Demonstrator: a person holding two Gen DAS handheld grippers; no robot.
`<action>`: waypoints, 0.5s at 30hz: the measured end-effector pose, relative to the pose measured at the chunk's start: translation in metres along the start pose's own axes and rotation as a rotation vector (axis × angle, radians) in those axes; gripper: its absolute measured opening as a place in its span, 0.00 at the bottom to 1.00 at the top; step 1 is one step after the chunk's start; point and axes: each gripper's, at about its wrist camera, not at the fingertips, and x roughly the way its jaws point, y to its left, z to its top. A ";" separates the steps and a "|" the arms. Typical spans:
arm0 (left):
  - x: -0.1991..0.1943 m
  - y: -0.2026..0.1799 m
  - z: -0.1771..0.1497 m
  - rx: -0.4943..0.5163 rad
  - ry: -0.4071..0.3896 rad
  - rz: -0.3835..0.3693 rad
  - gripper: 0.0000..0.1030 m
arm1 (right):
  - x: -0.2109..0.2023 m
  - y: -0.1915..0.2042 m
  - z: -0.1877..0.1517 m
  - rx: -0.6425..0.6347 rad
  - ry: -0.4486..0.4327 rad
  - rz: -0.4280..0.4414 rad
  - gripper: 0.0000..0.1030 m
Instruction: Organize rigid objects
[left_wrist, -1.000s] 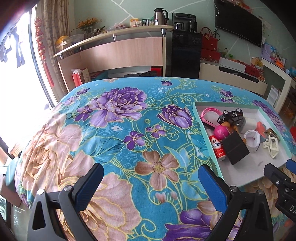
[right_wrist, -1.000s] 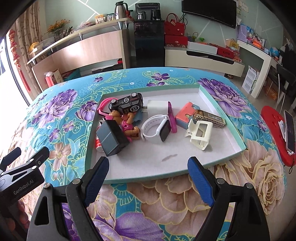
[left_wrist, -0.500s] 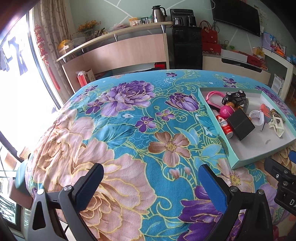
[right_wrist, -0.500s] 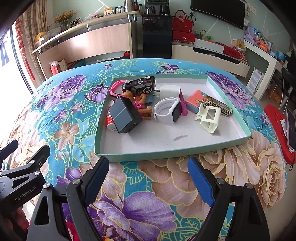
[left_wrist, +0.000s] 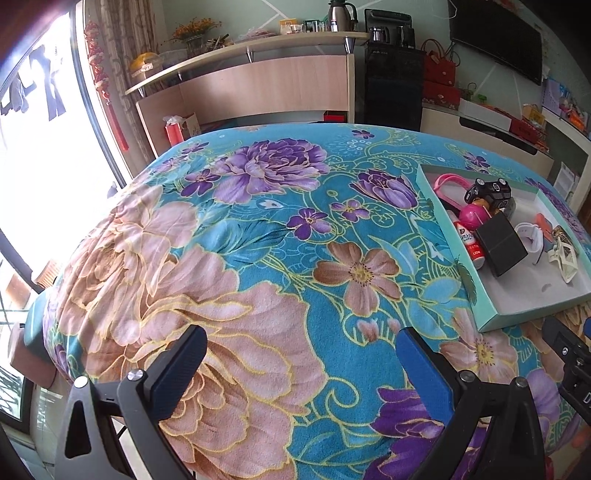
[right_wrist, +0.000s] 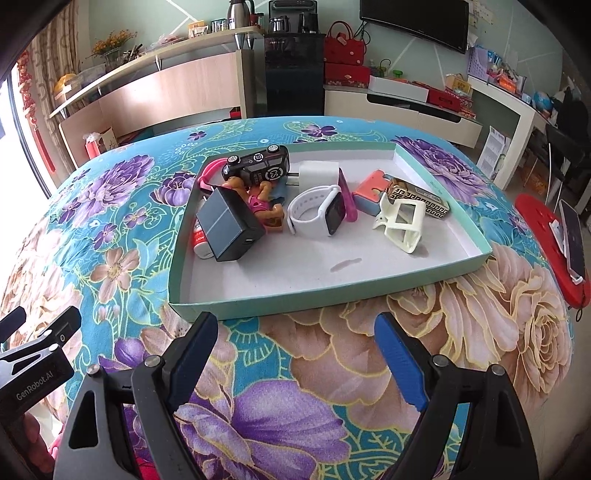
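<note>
A shallow teal box lid (right_wrist: 332, 293) with a white floor lies on the floral table; it also shows at the right of the left wrist view (left_wrist: 532, 317). In it lie a black charger block (right_wrist: 229, 230), a black toy car (right_wrist: 256, 166), a white smartwatch (right_wrist: 317, 210), a cream clip (right_wrist: 402, 221), a white plug (right_wrist: 317, 171), a doll (right_wrist: 264, 203) and a patterned case (right_wrist: 424, 199). My right gripper (right_wrist: 295, 362) is open and empty, just short of the lid's near edge. My left gripper (left_wrist: 299, 373) is open and empty over bare cloth, left of the lid.
The table wears a blue cloth (left_wrist: 258, 240) with big flowers. A red stool (right_wrist: 550, 243) with a phone (right_wrist: 572, 236) stands at the right. A wooden counter (right_wrist: 166, 85) and a TV cabinet (right_wrist: 406, 107) stand behind the table.
Both grippers have pulled back from the table and risen, so the lid and cloth look farther away. Nothing in the lid has moved. Both stay open.
</note>
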 end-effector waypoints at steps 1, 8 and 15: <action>0.000 0.000 0.000 0.002 0.000 0.001 1.00 | 0.001 0.000 0.000 0.001 0.002 0.000 0.85; 0.001 -0.003 -0.001 0.014 -0.001 0.005 1.00 | 0.003 0.003 0.000 -0.011 0.007 -0.008 0.85; 0.001 -0.003 -0.001 0.023 0.002 0.009 1.00 | 0.005 0.004 0.000 -0.012 0.015 -0.015 0.85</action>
